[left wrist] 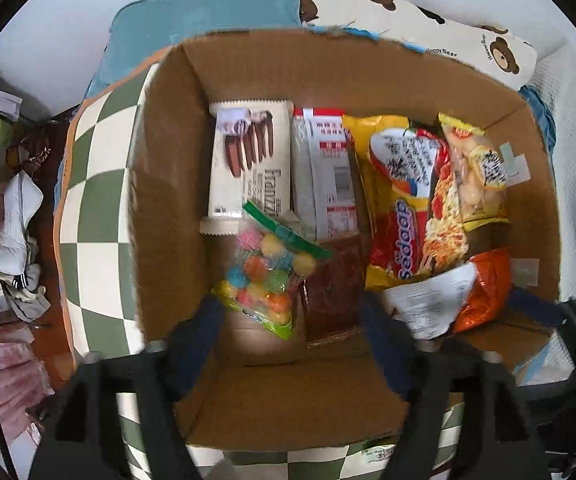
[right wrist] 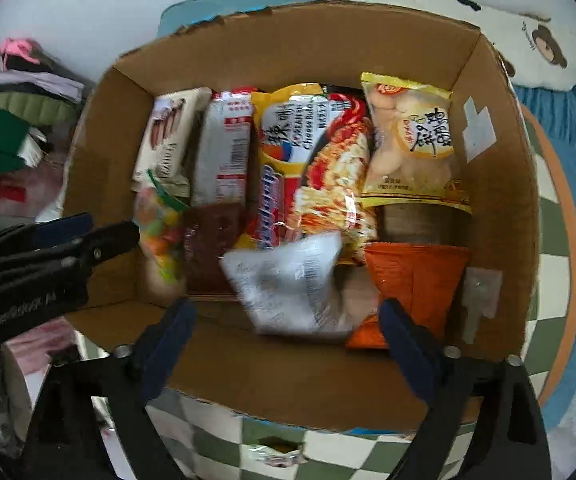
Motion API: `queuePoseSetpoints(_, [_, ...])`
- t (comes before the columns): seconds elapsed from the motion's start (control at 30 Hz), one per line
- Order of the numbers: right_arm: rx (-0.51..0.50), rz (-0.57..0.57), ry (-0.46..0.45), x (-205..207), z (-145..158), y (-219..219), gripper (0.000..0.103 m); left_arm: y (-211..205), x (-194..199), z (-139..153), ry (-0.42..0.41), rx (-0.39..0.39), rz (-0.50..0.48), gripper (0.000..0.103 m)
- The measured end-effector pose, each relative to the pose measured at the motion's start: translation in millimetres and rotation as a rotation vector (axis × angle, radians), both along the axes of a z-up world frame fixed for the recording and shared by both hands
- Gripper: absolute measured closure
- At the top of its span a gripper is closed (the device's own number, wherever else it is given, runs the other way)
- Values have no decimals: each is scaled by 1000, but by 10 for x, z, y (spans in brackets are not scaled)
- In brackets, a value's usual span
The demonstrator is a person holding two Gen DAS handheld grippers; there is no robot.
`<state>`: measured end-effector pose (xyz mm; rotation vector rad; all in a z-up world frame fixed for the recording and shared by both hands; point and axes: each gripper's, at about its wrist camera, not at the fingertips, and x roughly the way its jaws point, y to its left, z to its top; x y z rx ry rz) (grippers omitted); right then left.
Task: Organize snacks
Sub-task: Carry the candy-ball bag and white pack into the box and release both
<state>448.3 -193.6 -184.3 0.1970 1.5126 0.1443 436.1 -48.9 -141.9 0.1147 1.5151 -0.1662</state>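
Note:
A cardboard box [left wrist: 167, 200] holds several snacks. In the left wrist view my left gripper [left wrist: 292, 306] stands open above the box's near left part. A clear bag of coloured candy balls [left wrist: 265, 276] lies between its fingers [left wrist: 203, 328], untouched by the pads. My right gripper [right wrist: 288, 308] is open over the near right part, and a blurred white packet [right wrist: 288, 280] lies loose between its fingers [right wrist: 404, 328]. An orange packet [right wrist: 412, 280] sits beside it. Further back stand a wafer pack [left wrist: 247, 164], a white-red pack [left wrist: 324, 172], a noodle pack [right wrist: 312, 168] and a yellow biscuit bag [right wrist: 408, 140].
The box rests on a green-and-white checkered cushion [left wrist: 99, 200]. A blue pillow [left wrist: 207, 12] and a bear-print pillow [left wrist: 428, 20] lie behind it. Clothes are piled on the floor [left wrist: 11, 220] at the left. A dark red packet [left wrist: 332, 292] lies flat in the box.

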Motion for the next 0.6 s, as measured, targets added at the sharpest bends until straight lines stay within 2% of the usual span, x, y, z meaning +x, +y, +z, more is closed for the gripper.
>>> queuePoseSetpoints(0.1, [-48,6,0,-5,-44,-21,8,-38,-54,-47,-9,8,-2,8])
queuePoseSetpoints(0.3, [-112,-20,-11,-55,-93,-161,8,-90,-122,-33,-42,8,-7,8])
queuePoseSetpoints(0.6, [-105,-82,-50,-256,-8,-321,8,-63,-256,70,-111,4,3,8])
